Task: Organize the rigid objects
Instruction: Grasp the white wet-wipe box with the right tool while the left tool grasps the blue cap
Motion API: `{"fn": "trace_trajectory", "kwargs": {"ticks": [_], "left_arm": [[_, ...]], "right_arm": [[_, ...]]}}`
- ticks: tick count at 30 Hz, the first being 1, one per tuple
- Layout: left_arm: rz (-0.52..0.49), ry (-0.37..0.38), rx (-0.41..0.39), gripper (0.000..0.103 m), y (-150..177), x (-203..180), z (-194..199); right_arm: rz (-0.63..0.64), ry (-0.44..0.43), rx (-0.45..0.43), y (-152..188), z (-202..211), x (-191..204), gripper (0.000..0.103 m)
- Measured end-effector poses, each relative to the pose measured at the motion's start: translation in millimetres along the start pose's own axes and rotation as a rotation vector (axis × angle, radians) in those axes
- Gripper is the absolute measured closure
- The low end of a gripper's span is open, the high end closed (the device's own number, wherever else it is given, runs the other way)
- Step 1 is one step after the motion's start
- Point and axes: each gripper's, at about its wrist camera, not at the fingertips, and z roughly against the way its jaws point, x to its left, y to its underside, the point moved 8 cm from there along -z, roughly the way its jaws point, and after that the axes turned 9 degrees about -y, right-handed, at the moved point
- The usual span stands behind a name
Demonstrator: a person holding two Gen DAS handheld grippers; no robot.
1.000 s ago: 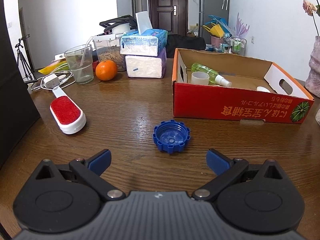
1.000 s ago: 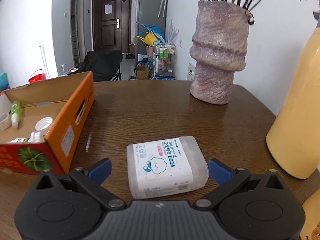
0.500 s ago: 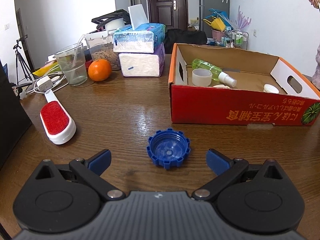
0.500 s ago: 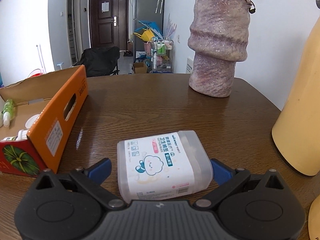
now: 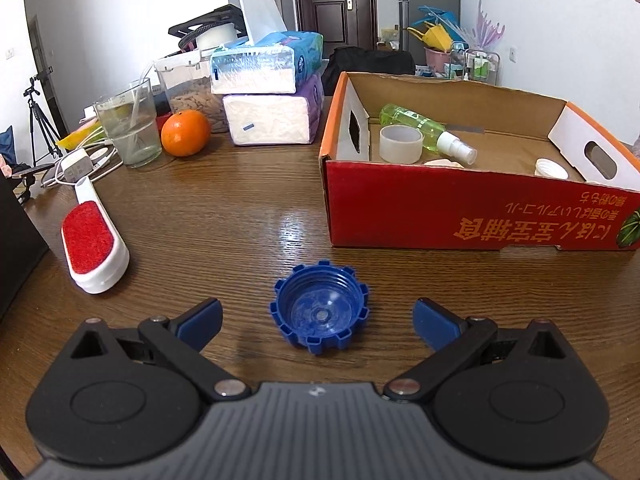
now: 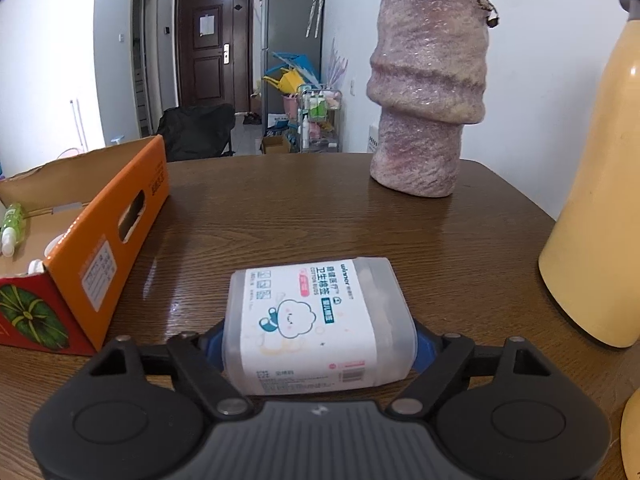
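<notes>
Left gripper (image 5: 317, 318) wide open, angled down, blue cap (image 5: 320, 309) between its tips, untouched. Right gripper (image 6: 318, 342) closing, pads against cotton-swab box (image 6: 316, 326).

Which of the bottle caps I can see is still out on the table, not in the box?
The blue cap, open side up between the left claw's open fingers; the white cap already lies inside the box.
</notes>
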Motion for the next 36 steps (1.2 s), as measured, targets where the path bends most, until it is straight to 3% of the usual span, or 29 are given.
{"fn": "trace_trajectory", "kwargs": {"ticks": [10,26,29,33,36], "left_arm": [[0.010,0.013,0.002,0.000,0,-2,-3],[0.041,0.048,-0.026,0.001,-2,1,0],[0.046,0.062,-0.023,0.010,-1,1,0],[0.036,0.080,-0.006,0.049,1,0,-3],[0.041,0.102,-0.019,0.049,4,2,2]], "right_arm": [[-0.001,-0.035,-0.080,1,34,6,0.020],[0.098,-0.148,-0.216,21,136,68,0.020],[0.102,-0.164,-0.212,28,145,78,0.020],[0.103,-0.181,-0.206,38,152,92,0.020],[0.098,-0.192,-0.200,43,155,100,0.020]]}}
